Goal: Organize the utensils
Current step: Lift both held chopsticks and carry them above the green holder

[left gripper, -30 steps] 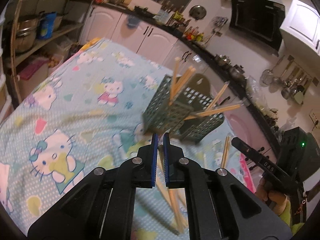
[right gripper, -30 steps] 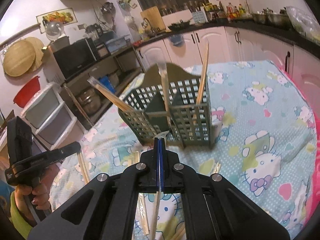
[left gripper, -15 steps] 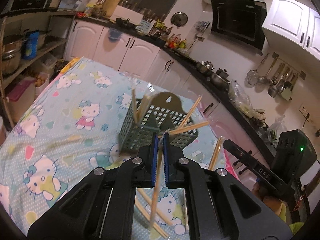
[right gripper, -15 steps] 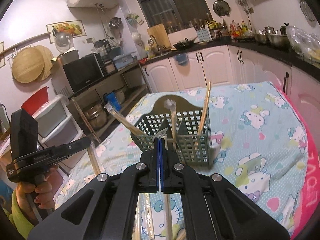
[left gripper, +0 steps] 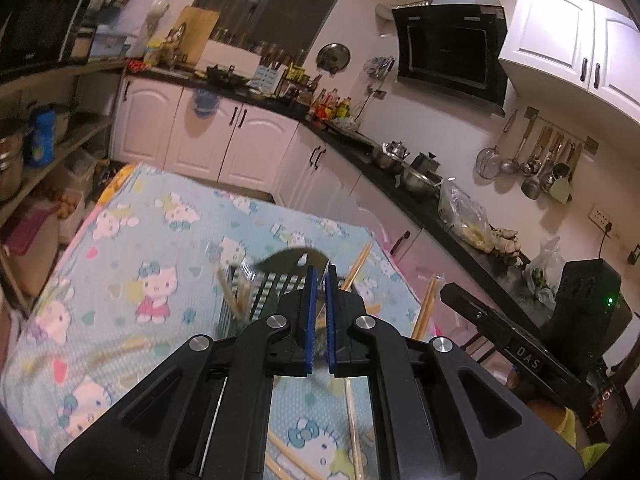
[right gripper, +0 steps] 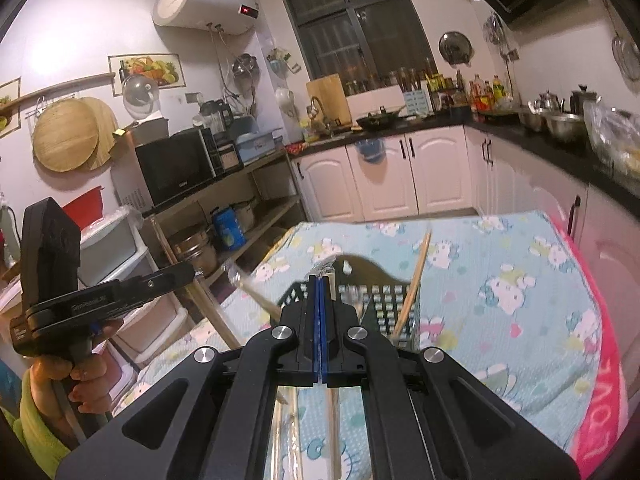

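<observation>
Right gripper (right gripper: 319, 280) higher (tight on chopstick (right gripper: 333, 428))

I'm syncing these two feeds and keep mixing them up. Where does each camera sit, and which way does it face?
Left wrist: on the left gripper, facing the green utensil basket, range hood wall beyond; the right gripper shows at right.
Right wrist: on the right gripper, facing the same basket, microwave shelves beyond; the left gripper and a hand show at left.
Shared: basket, chopsticks, cartoon-cat tablecloth.

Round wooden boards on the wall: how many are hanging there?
2. Both hang on the wall left of the microwave: the front board, and a second board overlapped behind its right edge. Others could hide behind them.
</observation>
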Demonstrator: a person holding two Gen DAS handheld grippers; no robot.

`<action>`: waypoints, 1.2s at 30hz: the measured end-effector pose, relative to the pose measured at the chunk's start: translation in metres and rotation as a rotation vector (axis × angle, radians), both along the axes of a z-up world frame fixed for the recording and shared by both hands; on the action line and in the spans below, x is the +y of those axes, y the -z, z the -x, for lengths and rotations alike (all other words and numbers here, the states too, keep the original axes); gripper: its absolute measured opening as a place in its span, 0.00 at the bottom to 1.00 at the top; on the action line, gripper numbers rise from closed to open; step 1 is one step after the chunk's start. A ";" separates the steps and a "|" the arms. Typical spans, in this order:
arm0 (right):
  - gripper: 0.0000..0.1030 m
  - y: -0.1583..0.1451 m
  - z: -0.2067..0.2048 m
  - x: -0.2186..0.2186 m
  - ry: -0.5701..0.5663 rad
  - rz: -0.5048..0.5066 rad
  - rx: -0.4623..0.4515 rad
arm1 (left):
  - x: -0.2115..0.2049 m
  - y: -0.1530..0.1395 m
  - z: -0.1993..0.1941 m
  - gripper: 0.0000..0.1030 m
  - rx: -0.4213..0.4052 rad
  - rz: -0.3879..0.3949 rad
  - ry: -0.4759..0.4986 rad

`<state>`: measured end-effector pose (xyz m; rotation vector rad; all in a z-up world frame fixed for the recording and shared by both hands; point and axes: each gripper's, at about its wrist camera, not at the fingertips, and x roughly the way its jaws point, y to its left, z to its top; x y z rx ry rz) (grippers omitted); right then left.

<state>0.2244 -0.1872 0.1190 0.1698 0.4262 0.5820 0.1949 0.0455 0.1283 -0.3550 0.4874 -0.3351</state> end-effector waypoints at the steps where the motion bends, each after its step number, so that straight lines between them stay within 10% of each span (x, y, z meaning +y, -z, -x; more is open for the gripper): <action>1: 0.01 -0.004 -0.001 -0.001 0.000 0.001 -0.008 | -0.001 -0.003 -0.002 0.00 -0.006 -0.003 0.003; 20: 0.01 -0.074 -0.055 -0.003 0.054 0.009 -0.167 | -0.026 -0.074 -0.053 0.00 -0.158 -0.036 0.009; 36: 0.01 -0.068 -0.103 -0.007 0.111 0.002 -0.199 | -0.033 -0.039 -0.089 0.00 -0.115 0.021 0.015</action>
